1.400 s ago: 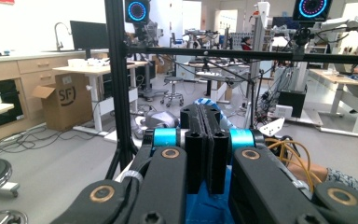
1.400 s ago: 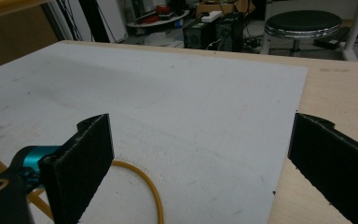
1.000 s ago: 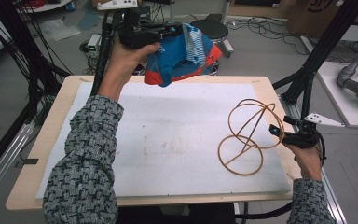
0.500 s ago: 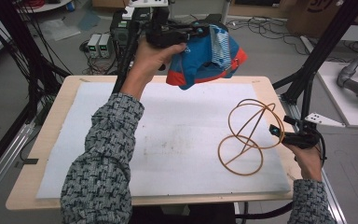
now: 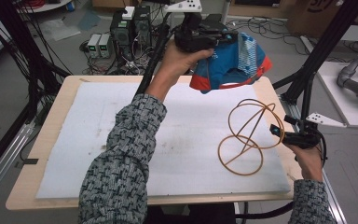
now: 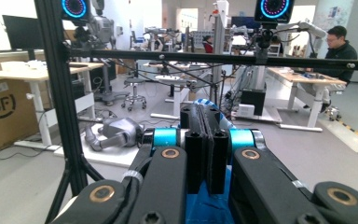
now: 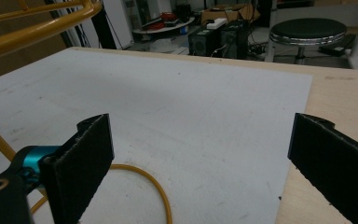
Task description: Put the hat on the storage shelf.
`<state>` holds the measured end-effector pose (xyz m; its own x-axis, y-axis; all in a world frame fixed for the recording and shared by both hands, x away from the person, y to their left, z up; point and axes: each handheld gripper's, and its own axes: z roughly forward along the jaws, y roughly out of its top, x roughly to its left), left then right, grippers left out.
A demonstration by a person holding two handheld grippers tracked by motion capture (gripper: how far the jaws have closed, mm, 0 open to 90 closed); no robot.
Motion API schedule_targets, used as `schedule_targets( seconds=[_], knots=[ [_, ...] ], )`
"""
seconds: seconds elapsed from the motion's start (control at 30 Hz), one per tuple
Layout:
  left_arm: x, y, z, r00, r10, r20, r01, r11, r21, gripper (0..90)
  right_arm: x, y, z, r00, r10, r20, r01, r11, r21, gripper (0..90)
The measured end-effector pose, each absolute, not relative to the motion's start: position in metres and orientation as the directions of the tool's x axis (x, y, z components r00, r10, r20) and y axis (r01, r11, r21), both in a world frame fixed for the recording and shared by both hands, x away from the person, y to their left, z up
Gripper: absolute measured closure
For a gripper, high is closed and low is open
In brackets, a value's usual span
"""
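The left hand-held gripper, clamped on the cap, hung above and behind the wire stand; the right hand-held gripper, jaws wide, sat just beside it.

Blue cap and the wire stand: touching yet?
Apart. The high view shows the blue cap held up in the left gripper, clear table between it and the wire stand.

high view: overhead, facing forward-down | left gripper view: raised, level, faces room | right gripper view: low, close – shares white mat (with high view)
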<state>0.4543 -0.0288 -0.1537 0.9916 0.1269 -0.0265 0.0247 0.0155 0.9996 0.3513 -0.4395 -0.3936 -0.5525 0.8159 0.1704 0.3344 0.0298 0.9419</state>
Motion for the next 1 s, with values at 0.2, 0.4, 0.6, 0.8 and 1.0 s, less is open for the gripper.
schedule_targets(
  seconds=[0.2,0.4,0.6,0.8,1.0],
  knots=[
    [0.453,-0.044,-0.158,0.995,0.095,-0.021,0.02,0.006,1.0,88.7,0.35,-0.441,-0.393,-0.551,0.816,0.175,0.337,0.027,0.941,6.4],
    [0.451,-0.056,-0.162,0.997,0.08,-0.024,0.025,-0.006,1.0,88.7,0.35,-0.44,-0.393,-0.553,0.815,0.174,0.342,0.031,0.939,6.4],
    [0.447,-0.067,-0.165,0.998,0.051,-0.029,0.03,-0.016,0.999,88.6,0.35,-0.44,-0.393,-0.552,0.816,0.172,0.34,0.031,0.94,6.4],
    [0.441,-0.081,-0.17,0.999,0.016,-0.028,0.028,-0.043,0.999,88.7,0.349,-0.44,-0.393,-0.552,0.815,0.176,0.342,0.029,0.939,6.4],
    [0.437,-0.092,-0.175,1.0,-0.005,-0.029,0.029,-0.069,0.997,88.7,0.349,-0.44,-0.392,-0.551,0.816,0.175,0.337,0.026,0.941,6.4]
  ],
)
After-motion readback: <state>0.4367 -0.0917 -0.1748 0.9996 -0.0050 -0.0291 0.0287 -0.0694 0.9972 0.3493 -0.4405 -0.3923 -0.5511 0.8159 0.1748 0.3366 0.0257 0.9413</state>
